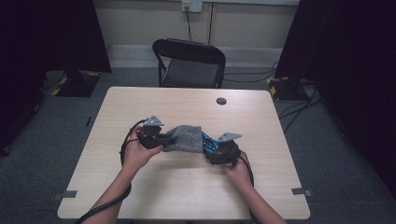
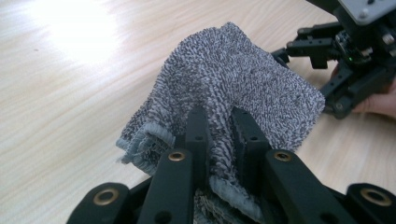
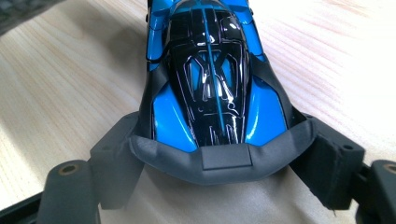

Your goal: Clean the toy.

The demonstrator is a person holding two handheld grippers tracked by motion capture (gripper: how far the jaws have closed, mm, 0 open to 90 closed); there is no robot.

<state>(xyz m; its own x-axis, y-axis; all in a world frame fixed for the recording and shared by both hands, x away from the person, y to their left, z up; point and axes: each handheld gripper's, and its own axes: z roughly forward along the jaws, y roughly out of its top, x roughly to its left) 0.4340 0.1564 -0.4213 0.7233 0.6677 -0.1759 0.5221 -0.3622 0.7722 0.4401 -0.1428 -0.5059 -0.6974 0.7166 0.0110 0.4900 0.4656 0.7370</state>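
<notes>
The left tongs are clamped on a grey cloth, their two black jaws pinching a fold near its hemmed edge. From that pinch the cloth spreads forward and away, bunched and draped, its far end reaching towards the right tongs. In the high view the cloth lies between the two tongs, touching the left tongs at one end and covering the front of a blue car at the other.

The right tongs grip that car by its sides, the jaws standing wide and pressed against the dark rear bumper and flanks. The car is glossy blue with a black patterned roof, its nose pointing straight away from these tongs and its tail nearest them. It sits low over the table, though I cannot tell whether its wheels rest on the wood.

A hand holds the left tongs from behind, and the other hand holds the right ones. Beyond the tongs, on the far side of the table, stands a black chair.
</notes>
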